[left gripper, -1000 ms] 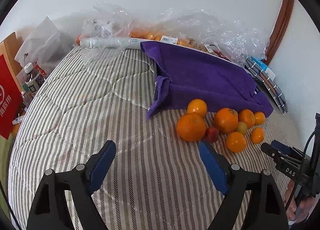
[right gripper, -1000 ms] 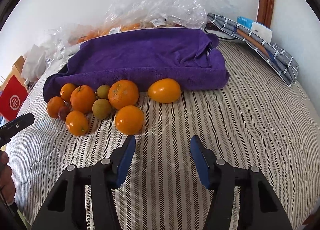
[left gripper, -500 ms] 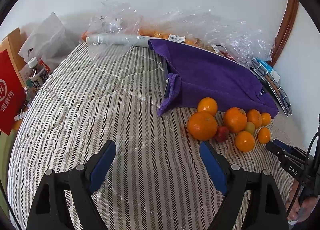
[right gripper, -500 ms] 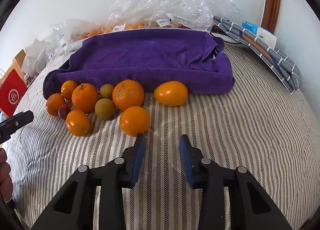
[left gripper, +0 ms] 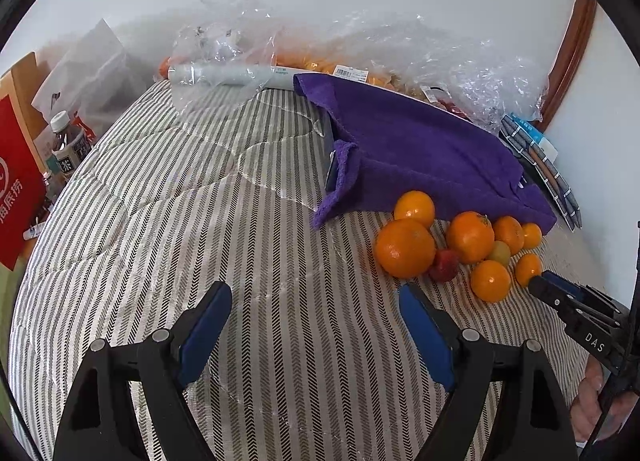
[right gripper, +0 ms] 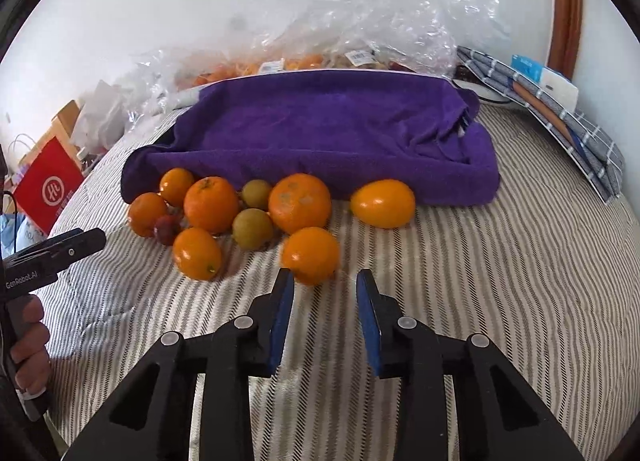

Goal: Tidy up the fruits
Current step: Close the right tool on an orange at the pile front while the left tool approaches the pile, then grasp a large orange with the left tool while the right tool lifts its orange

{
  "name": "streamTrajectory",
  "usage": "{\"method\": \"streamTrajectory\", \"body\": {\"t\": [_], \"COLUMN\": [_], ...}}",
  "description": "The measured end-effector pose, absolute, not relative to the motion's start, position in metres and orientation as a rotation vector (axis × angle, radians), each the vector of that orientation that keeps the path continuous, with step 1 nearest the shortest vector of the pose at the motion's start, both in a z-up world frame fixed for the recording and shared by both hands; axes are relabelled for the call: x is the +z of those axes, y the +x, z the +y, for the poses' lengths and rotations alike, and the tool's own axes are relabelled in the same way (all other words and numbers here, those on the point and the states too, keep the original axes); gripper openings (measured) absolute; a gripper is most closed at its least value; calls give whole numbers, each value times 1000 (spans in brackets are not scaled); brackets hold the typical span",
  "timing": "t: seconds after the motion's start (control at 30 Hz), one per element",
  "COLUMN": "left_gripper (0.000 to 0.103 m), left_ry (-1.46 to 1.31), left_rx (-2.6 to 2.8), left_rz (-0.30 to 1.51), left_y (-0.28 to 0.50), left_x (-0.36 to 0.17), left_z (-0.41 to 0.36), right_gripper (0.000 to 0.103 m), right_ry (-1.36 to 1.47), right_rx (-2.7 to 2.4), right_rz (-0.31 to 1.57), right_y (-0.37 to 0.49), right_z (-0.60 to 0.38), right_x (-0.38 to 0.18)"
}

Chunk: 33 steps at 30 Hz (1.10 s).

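Where the striped bed cover (right gripper: 460,281) meets the front fold of the purple towel (right gripper: 320,129), the fruits lie in a loose cluster. In the right wrist view the nearest orange (right gripper: 310,255) sits just ahead of the right gripper (right gripper: 324,281), its lower edge close to the left blue finger (right gripper: 282,309); whether it touches cannot be told, and its outline is slightly blurred. The right gripper's fingers are parted to a gap a little wider than that orange and hold nothing. Behind it lie a large, dull-skinned orange (right gripper: 300,203) with pale blotches, two small greenish-brown fruits (right gripper: 253,229), a stemmed orange (right gripper: 211,204), a glossy oval orange (right gripper: 197,253), two smaller ones at the far left, and a small dark red fruit (right gripper: 166,228) tucked among them. An oval yellow-orange fruit (right gripper: 383,203) lies apart to the right, against the towel's edge.

The left gripper (left gripper: 314,301) hovers over bare bed cover with its fingers spread wide and empty, the fruit cluster just ahead and to the right of its right finger (left gripper: 424,329). Crumpled clear plastic bags (right gripper: 360,33) holding more orange fruit sit behind the towel.
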<state>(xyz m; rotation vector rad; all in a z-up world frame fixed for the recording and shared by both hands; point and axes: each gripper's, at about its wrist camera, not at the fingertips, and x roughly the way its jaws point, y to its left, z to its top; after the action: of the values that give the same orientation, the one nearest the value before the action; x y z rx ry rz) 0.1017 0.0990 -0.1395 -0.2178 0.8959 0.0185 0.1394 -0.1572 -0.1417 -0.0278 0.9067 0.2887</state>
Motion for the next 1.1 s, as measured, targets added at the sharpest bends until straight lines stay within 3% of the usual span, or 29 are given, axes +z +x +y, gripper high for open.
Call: {"method": "streamTrajectory", "body": {"t": [0.67, 0.7, 0.87, 1.1], "left_gripper": [83, 81, 47, 46], "left_ry": [-247, -251, -296, -295], "left_rx": [-53, -53, -68, -59], "left_rz": [919, 921, 922, 926], "left_y": [140, 142, 143, 145], "left_x": [-139, -141, -144, -148], "left_z": [61, 60, 63, 64], "right_gripper": [33, 33, 33, 33], "right_ry": [-8, -3, 31, 92], "right_rx": [279, 279, 282, 302], "right_rz": [926, 927, 932, 932], "right_y": [160, 160, 160, 163], "right_z": [-173, -177, -192, -199], "right_x": [-149, -149, -150, -150]}}
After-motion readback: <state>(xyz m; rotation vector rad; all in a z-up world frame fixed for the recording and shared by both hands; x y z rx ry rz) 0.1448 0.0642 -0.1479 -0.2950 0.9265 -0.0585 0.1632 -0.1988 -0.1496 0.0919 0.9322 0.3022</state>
